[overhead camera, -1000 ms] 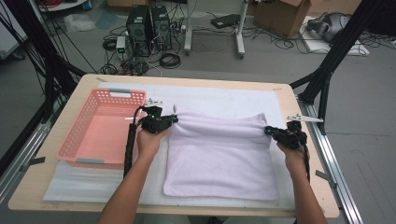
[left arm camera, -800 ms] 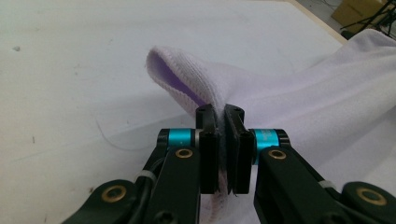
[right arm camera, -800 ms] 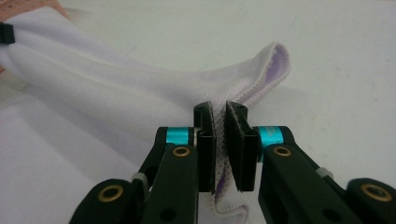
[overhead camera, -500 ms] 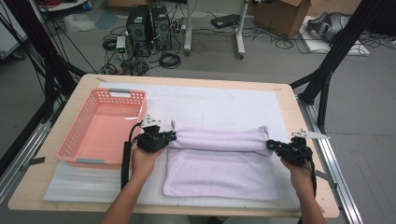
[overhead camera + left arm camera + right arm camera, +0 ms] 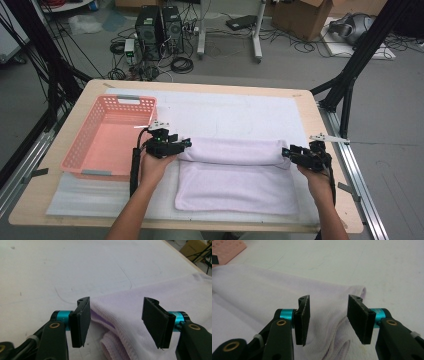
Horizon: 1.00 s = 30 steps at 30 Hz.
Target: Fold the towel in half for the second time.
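At towel point(image 5: 235, 172) fold: both grippers' jaws just opened.

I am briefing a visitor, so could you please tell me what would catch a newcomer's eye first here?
A pale lilac towel lies on the white mat in the middle of the table, its far edge folded toward the person. The left gripper and right gripper sit at the fold's two ends, their jaws just opened off the cloth. A pink basket stands at the left.

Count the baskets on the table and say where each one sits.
1. A pink basket sits on the table's left side, just left of the left gripper and apart from the folded towel. It looks empty.
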Each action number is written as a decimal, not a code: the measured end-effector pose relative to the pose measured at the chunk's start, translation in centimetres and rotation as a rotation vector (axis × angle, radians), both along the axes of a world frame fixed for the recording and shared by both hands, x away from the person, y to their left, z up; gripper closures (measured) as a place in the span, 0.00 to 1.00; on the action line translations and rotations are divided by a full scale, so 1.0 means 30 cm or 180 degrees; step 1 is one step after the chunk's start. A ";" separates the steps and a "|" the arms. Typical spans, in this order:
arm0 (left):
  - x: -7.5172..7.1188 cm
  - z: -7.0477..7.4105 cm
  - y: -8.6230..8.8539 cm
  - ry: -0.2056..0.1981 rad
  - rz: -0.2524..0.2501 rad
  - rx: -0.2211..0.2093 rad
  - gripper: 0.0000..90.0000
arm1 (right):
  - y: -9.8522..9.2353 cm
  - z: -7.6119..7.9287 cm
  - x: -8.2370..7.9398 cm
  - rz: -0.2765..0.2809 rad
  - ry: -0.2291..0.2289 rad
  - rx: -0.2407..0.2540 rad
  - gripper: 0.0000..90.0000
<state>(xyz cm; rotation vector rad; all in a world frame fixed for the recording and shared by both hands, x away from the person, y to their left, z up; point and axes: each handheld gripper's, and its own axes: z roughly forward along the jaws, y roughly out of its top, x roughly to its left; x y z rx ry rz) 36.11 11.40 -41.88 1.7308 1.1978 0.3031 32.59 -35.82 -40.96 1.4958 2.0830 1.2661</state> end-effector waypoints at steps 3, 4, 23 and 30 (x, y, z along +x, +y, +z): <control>0.019 0.004 0.001 -0.0007 -0.0012 0.0027 0.45 | 0.006 0.020 0.018 -0.0046 -0.0044 -0.0022 0.58; 0.024 0.006 -0.001 -0.0028 -0.0027 0.0024 0.45 | 0.009 0.028 0.024 -0.0057 -0.0058 -0.0028 0.58; 0.111 -0.080 -0.076 0.0391 0.0011 0.0284 0.52 | 0.070 -0.059 0.198 -0.0156 0.0521 -0.0547 0.65; 0.097 -0.072 -0.080 0.0350 -0.0048 0.0440 0.94 | 0.076 -0.068 0.188 0.0003 0.0518 -0.0607 0.99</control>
